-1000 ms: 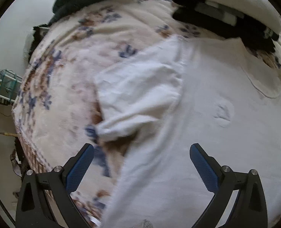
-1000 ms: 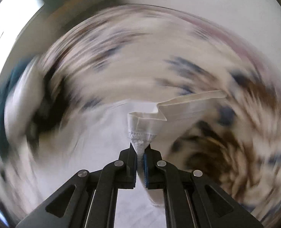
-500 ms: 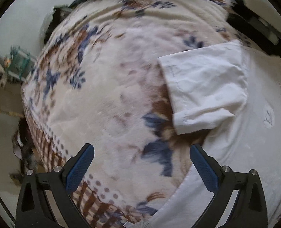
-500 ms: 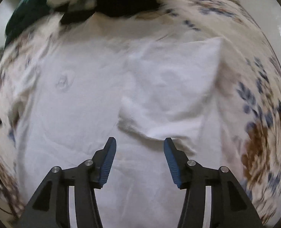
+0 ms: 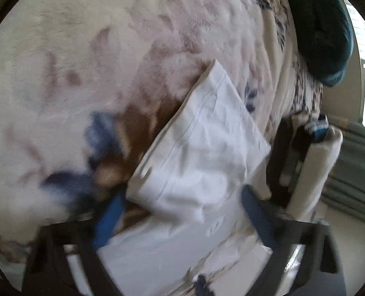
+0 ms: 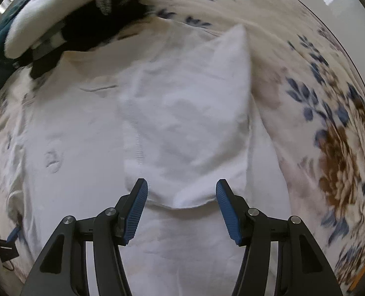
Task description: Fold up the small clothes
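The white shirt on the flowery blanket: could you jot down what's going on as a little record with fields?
Garment: white T-shirt, lying flat
Surface: floral fleece blanket
Right sleeve: folded in over the body
Left sleeve: spread outward on the blanket
Right tongs: open over the folded sleeve's hem, jaws just opened, gripping nothing
Left tongs: blurred, jaws just narrowed, straddling the left sleeve; contact unclear
Nearby: dark and white clothes piled past the collar
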Available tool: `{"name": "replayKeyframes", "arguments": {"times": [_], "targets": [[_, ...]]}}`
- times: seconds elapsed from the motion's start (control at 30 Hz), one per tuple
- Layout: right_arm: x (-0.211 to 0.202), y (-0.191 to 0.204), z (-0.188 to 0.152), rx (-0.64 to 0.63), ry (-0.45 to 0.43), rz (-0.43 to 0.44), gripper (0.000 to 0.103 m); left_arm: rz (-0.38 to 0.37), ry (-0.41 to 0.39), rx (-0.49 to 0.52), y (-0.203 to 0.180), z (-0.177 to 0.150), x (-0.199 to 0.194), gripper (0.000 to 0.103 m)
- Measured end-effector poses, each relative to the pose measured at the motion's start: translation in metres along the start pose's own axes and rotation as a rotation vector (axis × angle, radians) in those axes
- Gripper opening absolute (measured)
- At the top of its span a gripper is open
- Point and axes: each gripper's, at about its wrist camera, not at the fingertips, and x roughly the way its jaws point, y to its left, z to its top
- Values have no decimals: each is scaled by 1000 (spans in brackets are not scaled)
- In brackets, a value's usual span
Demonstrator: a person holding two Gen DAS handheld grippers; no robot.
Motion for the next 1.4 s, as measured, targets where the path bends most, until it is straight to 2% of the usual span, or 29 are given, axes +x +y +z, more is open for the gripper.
{"name": "replayKeyframes", "arguments": {"times": [0.03,0.07,0.13,0.17,0.27,0.3,0.37,0.43,0.47,0.53,0.57,0.63,0.67,0.73,0.77,0.87,0.93,1.0,1.07,1.1,1.17,1.23,1.27,1.33,1.4], "targets": [[1,-1,-1,8,1,-5,60,16,-9,9,-5,3,5,16],[2,-2,-1,15,1,-8,60,30,-20,23,-10,5,8,1],[1,-5,-3,22,-4,-19,60,69,-84,99,-26,3,5,4],[-1,-7,-4,24,-8,-25,60,95,-125,185,-42,-1,1,4],[-8,-19,-9,40,-14,-43,60,176,-241,516,-88,-33,-3,4],[-10,-25,-12,55,-16,-47,60,196,-267,677,-110,-55,-1,4],[-15,-35,-18,82,-17,-56,60,248,-278,901,-137,-91,12,4],[-19,-45,-23,108,-10,-64,60,254,-203,1120,-152,-141,41,8],[-20,-49,-25,119,-4,-65,60,292,-121,1212,-153,-165,61,8],[-22,-58,-31,142,9,-77,60,338,-2,1328,-149,-199,83,9],[-24,-59,-33,150,14,-75,60,350,25,1360,-146,-210,87,10],[-28,-66,-37,171,23,-73,60,343,40,1389,-136,-222,81,14],[-30,-68,-37,177,23,-66,60,342,30,1389,-132,-223,75,22],[-37,-70,-36,183,23,-47,60,369,14,1375,-127,-213,63,90],[-40,-69,-34,179,21,-34,60,380,-9,1353,-126,-208,56,97],[-45,-55,-27,161,23,22,60,414,-103,1282,-127,-183,42,98],[-43,-41,-18,143,37,87,60,474,-129,1244,-134,-156,49,98],[-39,-24,-8,123,46,146,60,472,-146,1208,-144,-139,61,98],[-30,-9,4,126,55,200,60,466,-167,1215,-161,-128,73,98],[-25,-4,10,137,61,215,60,466,-176,1250,-173,-125,86,98],[-16,1,22,152,65,225,60,508,-202,1336,-192,-128,107,98],[-9,4,33,165,67,202,60,623,-270,1422,-206,-126,136,98],[-6,5,37,173,67,191,60,669,-297,1432,-208,-120,144,98],[-5,3,44,187,65,171,60,750,-316,1385,-212,-91,156,98],[-7,0,48,187,62,149,60,770,-301,1280,-215,-58,151,98]]}}
